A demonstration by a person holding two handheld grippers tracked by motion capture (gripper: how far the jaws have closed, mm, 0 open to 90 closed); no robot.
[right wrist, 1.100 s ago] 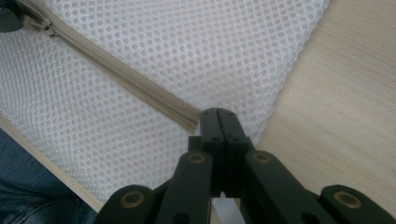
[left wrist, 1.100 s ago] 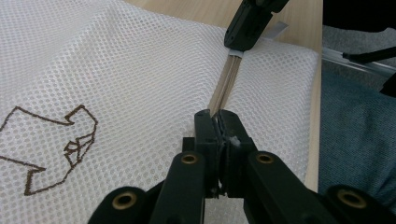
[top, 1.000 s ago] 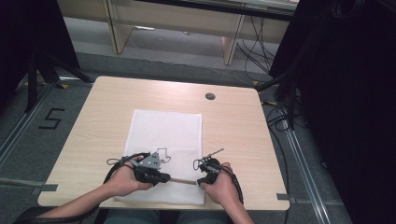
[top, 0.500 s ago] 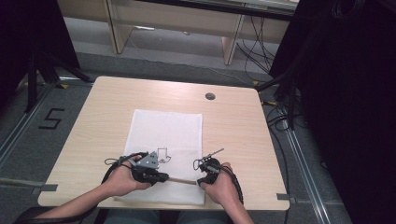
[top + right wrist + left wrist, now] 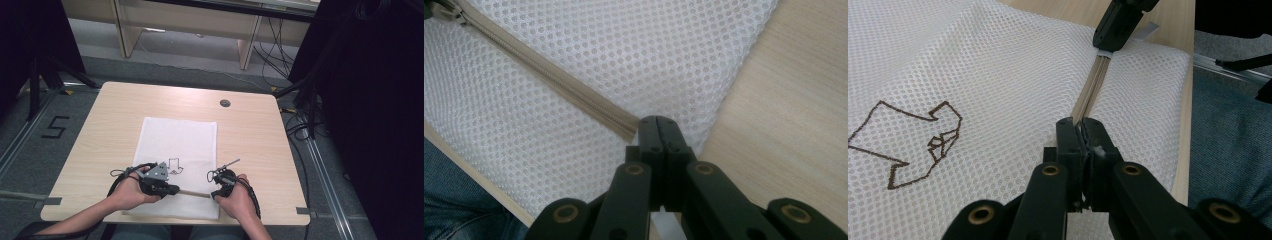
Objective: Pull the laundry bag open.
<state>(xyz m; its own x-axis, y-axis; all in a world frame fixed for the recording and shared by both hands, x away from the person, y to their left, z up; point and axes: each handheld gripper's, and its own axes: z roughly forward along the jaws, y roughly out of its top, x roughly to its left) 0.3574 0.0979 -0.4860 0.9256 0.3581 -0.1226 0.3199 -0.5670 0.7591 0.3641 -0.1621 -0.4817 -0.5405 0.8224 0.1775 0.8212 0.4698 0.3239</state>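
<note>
A white mesh bag (image 5: pixel 177 135) lies flat on the table, with a beige zipper (image 5: pixel 192 192) running along its near edge. My left gripper (image 5: pixel 170 189) is shut on the zipper pull (image 5: pixel 1083 137), where a small pale piece shows between the closed jaws. In the left gripper view the zipper (image 5: pixel 1093 85) stretches away to the right gripper (image 5: pixel 1118 22). My right gripper (image 5: pixel 214 194) is shut on the zipper's end (image 5: pixel 626 122) at the bag's corner, next to bare wood. A brown outline drawing (image 5: pixel 908 145) marks the mesh.
The light wooden table (image 5: pixel 110 115) has a round cable hole (image 5: pixel 225 103) at the back right. Its near edge (image 5: pixel 484 192) runs close behind the zipper. A "5" (image 5: pixel 55 127) is marked on the floor at the left, and furniture legs and cables stand beyond the table.
</note>
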